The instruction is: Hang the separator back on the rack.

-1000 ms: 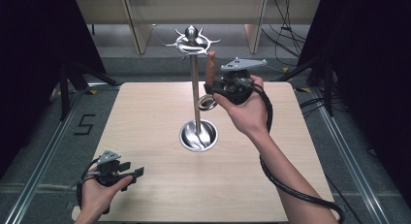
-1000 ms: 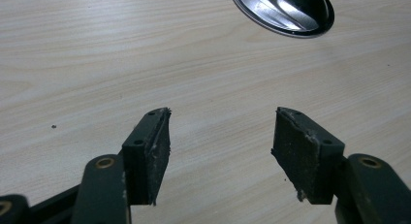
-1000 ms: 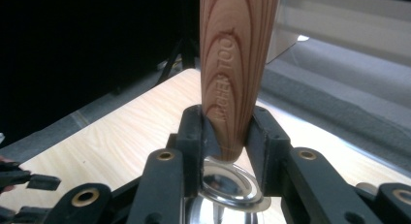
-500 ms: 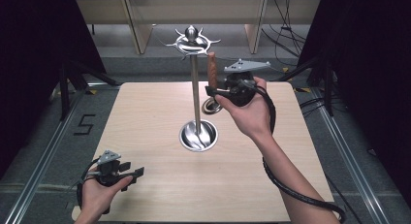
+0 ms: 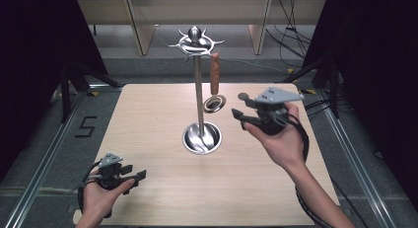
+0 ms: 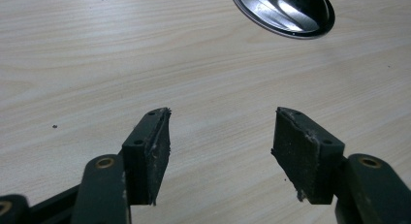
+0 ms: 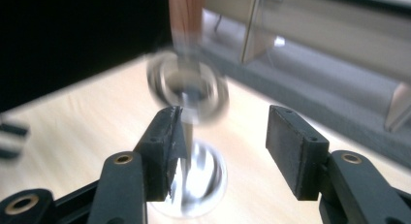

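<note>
A wooden-handled utensil with a round metal ring head [image 5: 214,80] hangs from one curled arm of the polished steel stand [image 5: 198,109], which rises from a round mirror-bright base on the pale wood-grain table [image 5: 148,139]. The right gripper [image 5: 240,113], just beside it, has just been opening its jaws, nothing between them. The left gripper [image 5: 139,175] rests near the table's front edge, jaws spread, empty. A black "5" [image 5: 86,126] marks the floor.
</note>
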The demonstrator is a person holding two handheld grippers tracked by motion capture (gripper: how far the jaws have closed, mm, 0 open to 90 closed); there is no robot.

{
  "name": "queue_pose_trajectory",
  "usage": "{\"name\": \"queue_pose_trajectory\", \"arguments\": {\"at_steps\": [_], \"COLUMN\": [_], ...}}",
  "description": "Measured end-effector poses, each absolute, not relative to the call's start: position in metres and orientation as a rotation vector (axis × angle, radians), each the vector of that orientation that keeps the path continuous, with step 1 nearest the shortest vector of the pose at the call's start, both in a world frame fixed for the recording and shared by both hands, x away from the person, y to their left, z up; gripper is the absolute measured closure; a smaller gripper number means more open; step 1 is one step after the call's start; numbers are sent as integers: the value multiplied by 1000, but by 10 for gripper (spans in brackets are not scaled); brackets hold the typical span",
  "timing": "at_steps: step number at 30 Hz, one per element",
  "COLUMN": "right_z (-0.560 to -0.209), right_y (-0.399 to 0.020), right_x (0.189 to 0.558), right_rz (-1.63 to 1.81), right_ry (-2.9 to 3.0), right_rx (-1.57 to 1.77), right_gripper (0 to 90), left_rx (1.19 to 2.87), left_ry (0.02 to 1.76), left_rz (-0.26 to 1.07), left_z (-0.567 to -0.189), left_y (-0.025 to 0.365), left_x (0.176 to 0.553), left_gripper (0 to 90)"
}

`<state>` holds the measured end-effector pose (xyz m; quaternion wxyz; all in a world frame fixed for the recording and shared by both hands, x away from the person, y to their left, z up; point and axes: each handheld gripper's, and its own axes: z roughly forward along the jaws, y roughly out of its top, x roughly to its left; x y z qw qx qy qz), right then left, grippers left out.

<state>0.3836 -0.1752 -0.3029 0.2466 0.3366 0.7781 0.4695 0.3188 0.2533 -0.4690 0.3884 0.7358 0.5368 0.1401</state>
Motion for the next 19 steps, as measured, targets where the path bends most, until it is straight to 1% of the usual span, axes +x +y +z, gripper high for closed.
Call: {"name": "queue_pose_trajectory", "arguments": {"at_steps": [1,4,9,10,11,12,13,19], "right_z": [-323,-361,-414,-414,-428,-428,-436,-440], "right_y": [-189,-208,-241,-241,-255,-255,-263,-265], "right_x": [374,360,347,347,345,345,343,345], "right_rz": [1250,1202,1164,1164,1160,1160,1139,1129], "right_ry": [2152,2204,2220,2220,2197,2197,2206,2183], "right_rx": [972,1047,1112,1112,1166,1166,1216,1221], "right_gripper": [473,474,489,489,490,490,495,494], "left_rx": [1866,1869,1876,1876,1905,1905,1900,1874], "left_ry": [1368,1371,1361,1361,1344,1344,1342,1349], "left_rz": [356,363,363,363,356,356,356,350], "left_z": [-469,-469,-469,-469,-468,-468,-468,-468], "left_y": [253,252,251,251,253,253,253,252], "left_x": [319,319,319,319,319,319,319,319], "left_gripper": [376,376,376,376,376,376,375,369]}}
